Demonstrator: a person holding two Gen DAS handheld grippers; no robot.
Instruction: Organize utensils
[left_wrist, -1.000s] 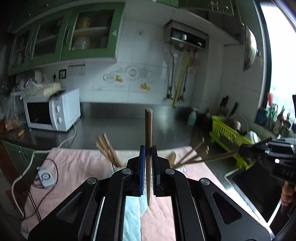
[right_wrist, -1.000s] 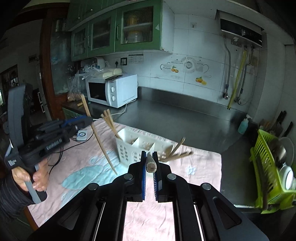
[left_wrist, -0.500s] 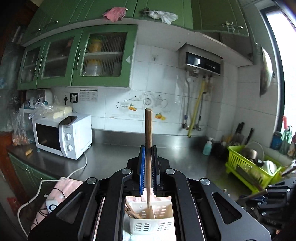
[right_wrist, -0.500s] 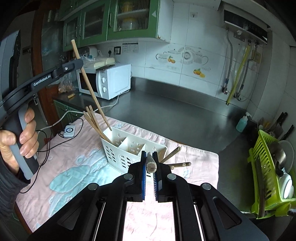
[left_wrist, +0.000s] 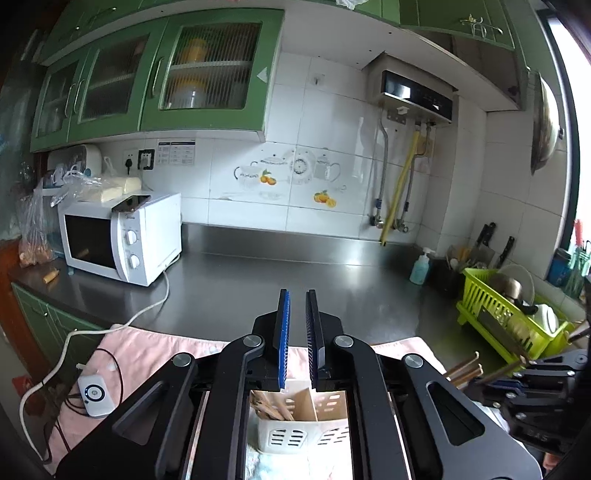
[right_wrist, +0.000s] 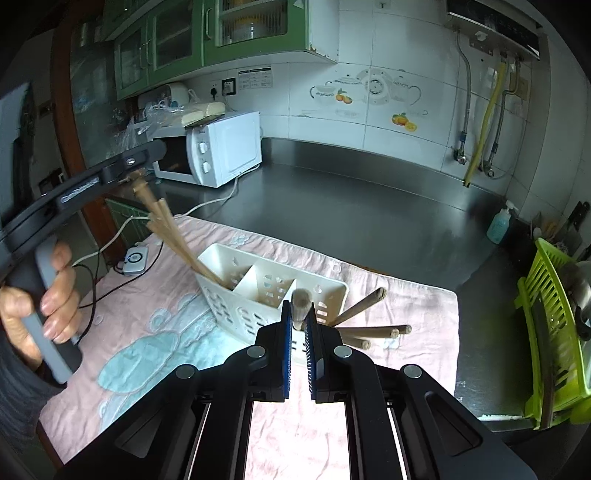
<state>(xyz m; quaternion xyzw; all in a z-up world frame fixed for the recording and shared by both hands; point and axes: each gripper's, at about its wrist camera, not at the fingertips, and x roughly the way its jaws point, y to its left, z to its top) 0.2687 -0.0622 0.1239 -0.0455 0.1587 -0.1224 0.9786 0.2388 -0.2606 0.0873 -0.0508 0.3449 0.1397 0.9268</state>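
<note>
Status: part done.

Nearest, right gripper (right_wrist: 299, 314): fingers clamped on one wooden chopstick (right_wrist: 300, 297), seen end-on. It tilts steeply down, with the stick's top over the near wall of the white caddy (right_wrist: 258, 291), toward its right end. This stick is not yet in.

Left gripper (left_wrist: 297, 317): fingers have just been opening. They stand narrowly apart with nothing between them in the left wrist view. It points close to level, above the caddy's left end. The left hand (right_wrist: 48, 295) wraps the grey handle.

Caddy: the left compartment holds a bundle of chopsticks (right_wrist: 177, 236) leaning out to the left, tops just under the left gripper's tip. One of them is blurred there, and I cannot tell whether it touches the fingers. The middle and right compartments look empty.

Left to do: three loose chopsticks (right_wrist: 369, 332) lie on the pink towel (right_wrist: 406, 306), just right of the caddy, plus the one in hand.

Beyond: bare steel table (right_wrist: 369, 206) and a white microwave (right_wrist: 221, 147) at the wall.
</note>
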